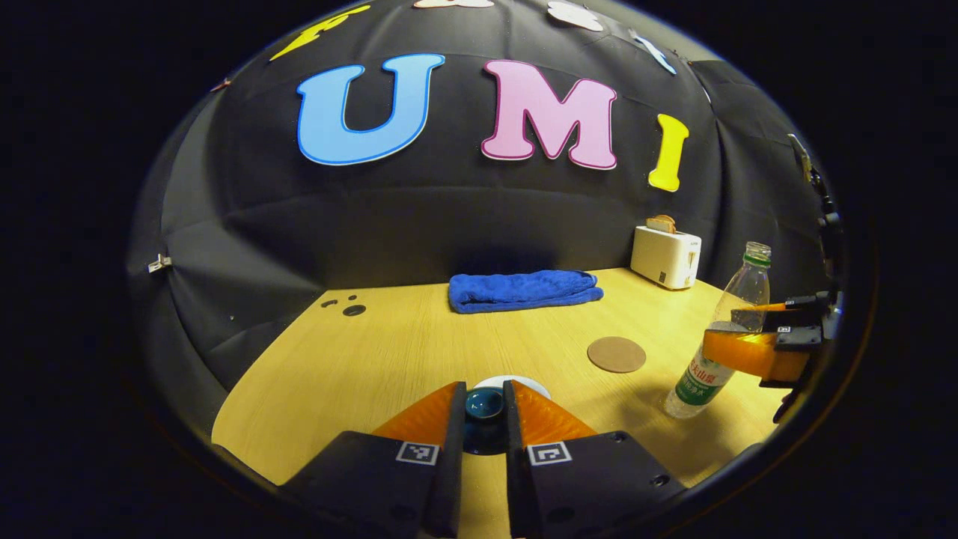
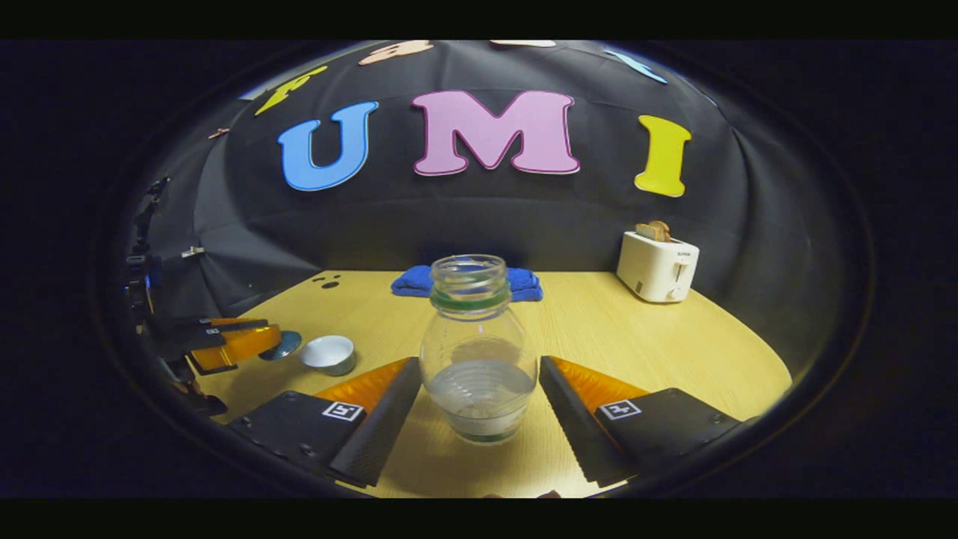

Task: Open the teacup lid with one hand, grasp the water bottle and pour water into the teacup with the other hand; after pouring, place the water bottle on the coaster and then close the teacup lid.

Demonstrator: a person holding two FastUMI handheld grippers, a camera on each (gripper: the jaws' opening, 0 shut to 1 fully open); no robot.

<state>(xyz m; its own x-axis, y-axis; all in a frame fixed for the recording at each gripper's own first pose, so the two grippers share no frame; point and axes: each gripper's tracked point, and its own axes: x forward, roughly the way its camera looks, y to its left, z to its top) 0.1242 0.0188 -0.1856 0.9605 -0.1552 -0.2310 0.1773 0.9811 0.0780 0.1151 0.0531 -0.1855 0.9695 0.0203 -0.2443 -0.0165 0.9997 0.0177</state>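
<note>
My left gripper [image 1: 484,410] is shut on the knob of the dark blue teacup lid [image 1: 484,404]. Just behind the lid shows the white rim of the teacup [image 1: 524,383]. In the right gripper view the lid [image 2: 283,346] hangs beside the open white teacup [image 2: 329,353], held by the left gripper [image 2: 262,344]. The uncapped water bottle [image 2: 479,352], partly filled, stands between the fingers of my right gripper [image 2: 479,374], which press on its sides. The bottle [image 1: 741,288] rests on the table at the right, with the right gripper [image 1: 748,350] across its middle. A round brown coaster [image 1: 616,354] lies left of it.
A folded blue towel [image 1: 524,290] lies at the back of the wooden table [image 1: 359,367]. A white toaster [image 1: 666,257] with bread in it stands at the back right. Small dark holes [image 1: 348,307] mark the table's back left.
</note>
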